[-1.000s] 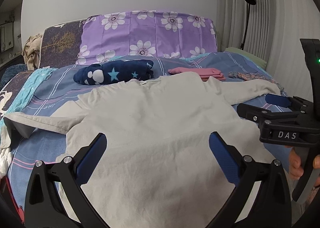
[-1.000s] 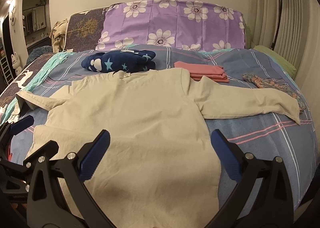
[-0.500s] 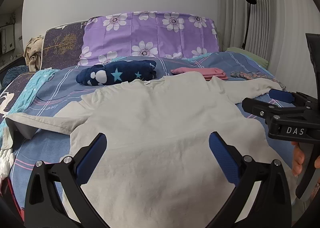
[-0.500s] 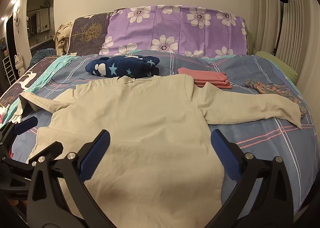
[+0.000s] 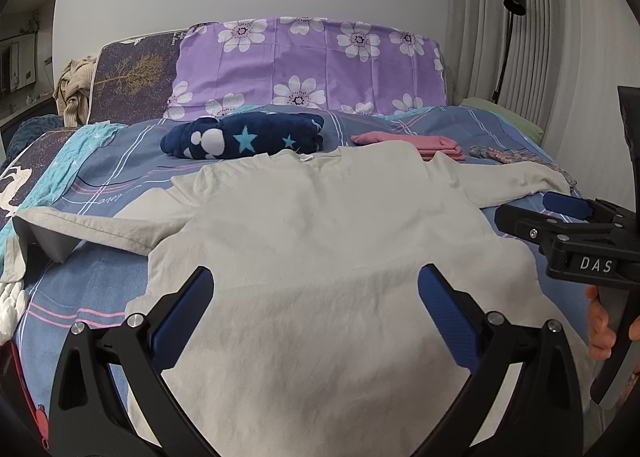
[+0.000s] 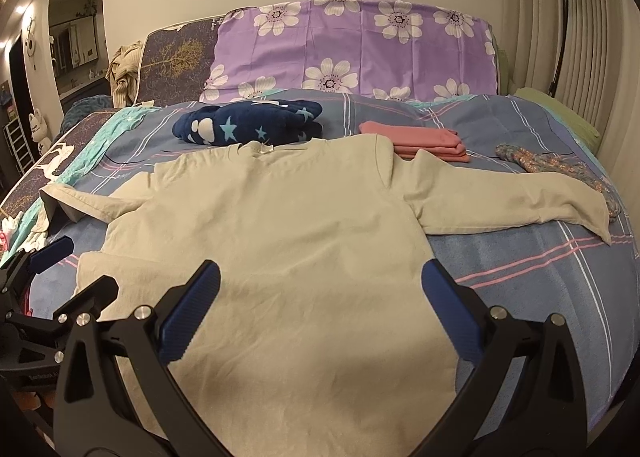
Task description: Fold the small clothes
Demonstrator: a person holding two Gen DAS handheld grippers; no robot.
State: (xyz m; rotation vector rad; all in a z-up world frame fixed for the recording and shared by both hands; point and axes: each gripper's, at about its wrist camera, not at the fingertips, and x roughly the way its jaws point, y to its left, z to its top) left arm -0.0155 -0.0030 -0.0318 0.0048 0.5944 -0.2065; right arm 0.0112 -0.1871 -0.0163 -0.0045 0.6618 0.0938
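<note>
Pulled back slightly from the beige shirt [image 5: 320, 241], now spread flat on the bed [image 6: 520, 269]; left claw [image 5: 316, 309] and right claw [image 6: 320, 305] both spread wide, empty, ready for a first fold

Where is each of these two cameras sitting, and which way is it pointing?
Left wrist: on the left gripper, facing the headboard over the beige shirt; shows its open fingers, the right gripper and a hand.
Right wrist: on the right gripper, facing likewise; the left gripper shows.
Shared: shirt, navy star bundle, pink stack.
</note>
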